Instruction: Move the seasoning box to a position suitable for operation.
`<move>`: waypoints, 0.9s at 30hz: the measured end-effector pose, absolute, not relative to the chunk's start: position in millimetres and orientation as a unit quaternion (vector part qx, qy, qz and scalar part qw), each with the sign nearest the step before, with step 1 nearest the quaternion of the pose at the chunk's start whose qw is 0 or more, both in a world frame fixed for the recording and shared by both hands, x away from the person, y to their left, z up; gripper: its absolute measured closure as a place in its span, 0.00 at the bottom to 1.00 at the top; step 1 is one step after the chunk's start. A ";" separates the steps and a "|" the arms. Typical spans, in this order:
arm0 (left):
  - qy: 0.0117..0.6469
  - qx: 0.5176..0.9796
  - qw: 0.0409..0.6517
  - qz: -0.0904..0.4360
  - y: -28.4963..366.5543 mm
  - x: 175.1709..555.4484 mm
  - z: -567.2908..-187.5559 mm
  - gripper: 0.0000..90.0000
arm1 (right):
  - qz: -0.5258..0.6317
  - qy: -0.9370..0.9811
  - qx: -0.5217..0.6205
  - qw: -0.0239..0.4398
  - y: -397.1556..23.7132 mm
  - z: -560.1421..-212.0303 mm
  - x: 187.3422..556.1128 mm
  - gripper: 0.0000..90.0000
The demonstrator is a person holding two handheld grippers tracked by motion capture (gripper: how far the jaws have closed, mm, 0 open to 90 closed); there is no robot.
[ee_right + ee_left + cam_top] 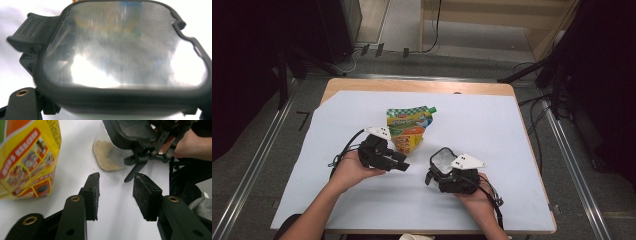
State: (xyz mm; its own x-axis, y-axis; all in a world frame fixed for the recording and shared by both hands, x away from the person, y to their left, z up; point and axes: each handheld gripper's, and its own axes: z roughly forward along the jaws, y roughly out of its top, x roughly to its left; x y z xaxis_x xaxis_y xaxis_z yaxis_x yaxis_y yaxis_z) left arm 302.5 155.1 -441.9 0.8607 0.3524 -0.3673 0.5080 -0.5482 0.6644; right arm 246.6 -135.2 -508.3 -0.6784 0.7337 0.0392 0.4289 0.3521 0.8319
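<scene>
pouch (27, 160): top cut off | right hand-held gripper (125, 110): jaws hidden behind container (125, 50)

Each bare-armed hand carries a black claw: the left claw (404, 166) and the right claw (438, 161) both wear a pale three-cornered plate and trail a black cable. In the left gripper view, brass-coloured rivets dot the arms behind flat, scuffed black pads (146, 195).

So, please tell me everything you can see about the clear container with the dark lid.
The container is clear plastic with rounded corners and a little sandy, grain-like filling at the bottom. Its dark lid has a see-through window, a ribbed latch on one side and looks closed. It sits on the white table cover, right of the yellow pouch and apart from it. The right gripper is shut on it.
</scene>
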 end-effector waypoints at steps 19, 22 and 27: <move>0.229 0.876 0.407 -0.119 139.3 304.9 -442.7 0.94 | 0.430 0.806 0.399 0.084 -163.4 -485.2 223.3 0.10; 0.220 0.881 0.402 -0.120 134.7 304.2 -443.5 1.00 | 0.437 0.804 0.395 0.087 -171.7 -478.8 217.3 0.24; 0.207 0.887 0.397 -0.112 125.6 303.4 -446.5 1.00 | 0.441 0.806 0.387 0.084 -184.4 -474.7 213.5 0.55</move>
